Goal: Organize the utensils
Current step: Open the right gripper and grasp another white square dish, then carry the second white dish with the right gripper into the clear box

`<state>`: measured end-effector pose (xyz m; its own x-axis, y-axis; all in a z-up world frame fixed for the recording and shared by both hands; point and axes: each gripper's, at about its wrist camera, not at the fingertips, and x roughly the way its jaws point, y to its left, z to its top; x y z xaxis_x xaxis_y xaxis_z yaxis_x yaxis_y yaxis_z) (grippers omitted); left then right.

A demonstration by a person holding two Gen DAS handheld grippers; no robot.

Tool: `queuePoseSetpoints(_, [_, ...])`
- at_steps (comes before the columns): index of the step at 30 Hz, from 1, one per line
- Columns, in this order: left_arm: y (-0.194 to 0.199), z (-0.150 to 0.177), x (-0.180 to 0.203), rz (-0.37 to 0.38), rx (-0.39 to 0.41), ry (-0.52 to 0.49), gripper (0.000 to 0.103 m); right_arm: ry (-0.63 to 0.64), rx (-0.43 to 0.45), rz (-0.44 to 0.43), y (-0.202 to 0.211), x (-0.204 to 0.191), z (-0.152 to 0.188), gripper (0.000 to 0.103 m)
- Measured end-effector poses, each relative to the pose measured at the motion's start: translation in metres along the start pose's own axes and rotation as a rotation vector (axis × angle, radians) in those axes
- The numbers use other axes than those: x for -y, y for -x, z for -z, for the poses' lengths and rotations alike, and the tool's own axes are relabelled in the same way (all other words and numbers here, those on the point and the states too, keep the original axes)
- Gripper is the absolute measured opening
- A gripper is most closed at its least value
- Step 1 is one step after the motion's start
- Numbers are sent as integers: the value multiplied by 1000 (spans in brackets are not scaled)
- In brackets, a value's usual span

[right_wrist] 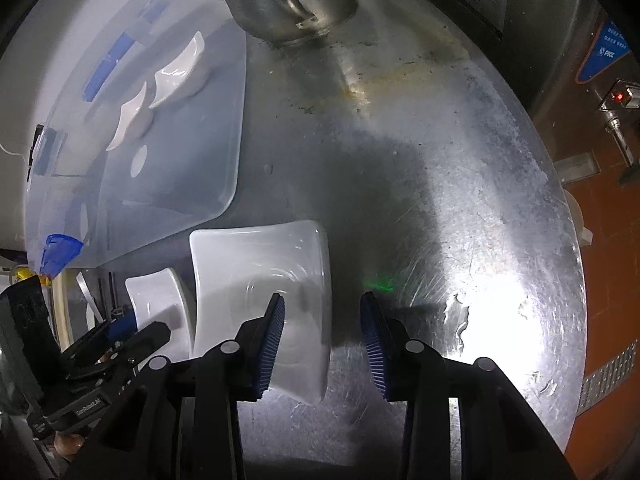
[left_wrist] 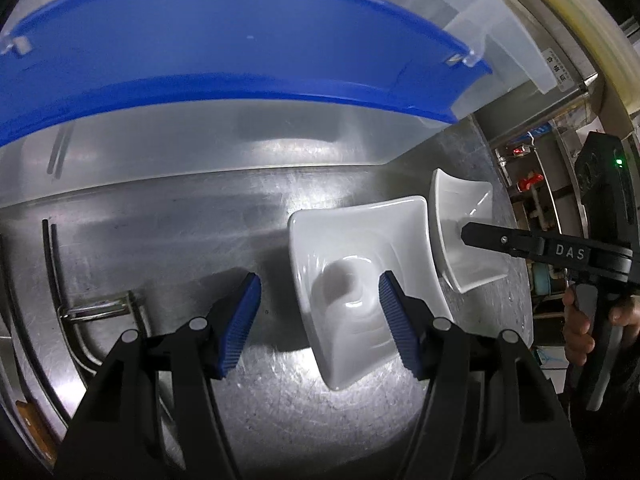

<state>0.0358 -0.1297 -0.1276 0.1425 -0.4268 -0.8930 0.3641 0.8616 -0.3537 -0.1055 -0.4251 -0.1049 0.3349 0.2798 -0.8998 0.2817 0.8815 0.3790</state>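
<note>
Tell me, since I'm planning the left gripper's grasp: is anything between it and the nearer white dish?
Nothing visible. The open left gripper already straddles the nearer white dish at its rim, one finger over the bowl, the other over the bare steel table. The second dish sits on the far side.

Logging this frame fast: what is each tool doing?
Left tool: open, straddling a white dish's near rim.
Right tool: open, straddling another white dish's edge.
</note>
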Motion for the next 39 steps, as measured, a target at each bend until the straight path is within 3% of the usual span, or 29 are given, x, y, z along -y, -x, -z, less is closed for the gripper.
queuePoseSetpoints(3, [2,-2,-1,-20,4,-6,49,6,-13,-2,-3,0,0,16])
queuePoseSetpoints(5, [0,-3,1,-23,-1,-8,25,10,-11,-9,-3,-1,0,13])
queuePoseSetpoints(8, [-2,-3,-1,-9,-9,12,12,6,-5,-8,-2,-1,0,12])
queuePoseSetpoints(14, [7,0,-3,14,30,25,6,-28,8,-67,5,7,3,7])
queuePoseSetpoints(23, [14,3,-13,57,31,65,6,-115,10,-135,20,34,16,8])
queuePoseSetpoints(28, [25,6,-5,52,58,28,6,-120,30,-151,34,37,25,8])
queuePoseSetpoints(39, [91,-6,13,82,168,-50,6,-57,196,-239,117,17,30,8])
